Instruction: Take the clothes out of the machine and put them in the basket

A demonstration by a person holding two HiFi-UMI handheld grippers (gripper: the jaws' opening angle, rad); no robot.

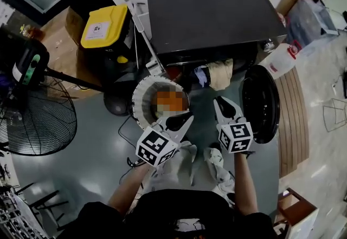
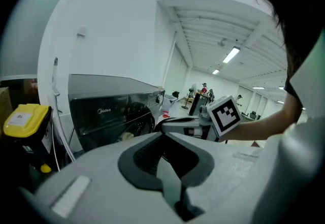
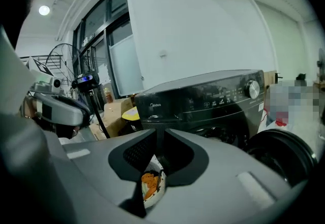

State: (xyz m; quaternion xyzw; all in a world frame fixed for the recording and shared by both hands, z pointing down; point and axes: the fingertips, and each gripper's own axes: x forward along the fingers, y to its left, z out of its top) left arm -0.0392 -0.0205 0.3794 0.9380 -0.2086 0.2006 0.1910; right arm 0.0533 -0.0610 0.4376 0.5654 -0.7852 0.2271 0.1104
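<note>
The dark washing machine (image 1: 211,10) stands with its round door (image 1: 260,103) swung open, and beige and blue clothes (image 1: 219,73) hang out of its opening. Near its left front, the white basket (image 1: 142,99) holds an orange garment (image 3: 149,183). The 2 grippers hover between basket and door, left gripper (image 1: 187,117) and right gripper (image 1: 219,102) each pressed together on nothing.

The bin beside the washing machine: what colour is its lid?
The lid is yellow; the head view shows it best.

Clothes (image 1: 219,73) hang from open black machine (image 1: 209,10), near basket (image 1: 139,107).
</note>
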